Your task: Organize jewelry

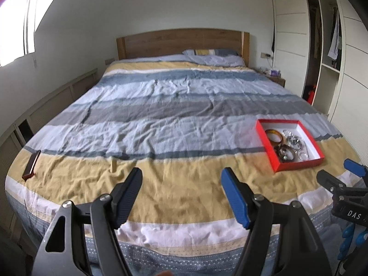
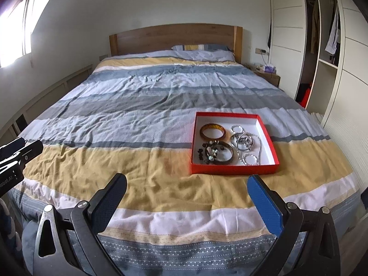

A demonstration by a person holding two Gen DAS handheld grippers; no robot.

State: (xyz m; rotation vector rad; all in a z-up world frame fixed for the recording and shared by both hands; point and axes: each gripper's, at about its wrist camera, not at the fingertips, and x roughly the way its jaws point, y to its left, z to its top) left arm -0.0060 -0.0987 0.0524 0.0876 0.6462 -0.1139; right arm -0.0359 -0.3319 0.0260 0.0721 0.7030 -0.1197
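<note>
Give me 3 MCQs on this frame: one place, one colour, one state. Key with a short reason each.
1. Where is the box?
A. On the bed, ahead of the right gripper
B. On the nightstand
C. On the floor

2. What colour is the box outside?
A. Blue
B. Red
C. Green

3. What state is the left gripper in?
A. Shut on a bangle
B. Shut on the box
C. Open, holding nothing

Key:
1. A: the box sits on the striped bed, just beyond the right gripper.
2. B: its outer walls are red, the inside white.
3. C: the fingers stand wide apart over the cover with nothing between them; the amber bangle lies in the box.
</note>
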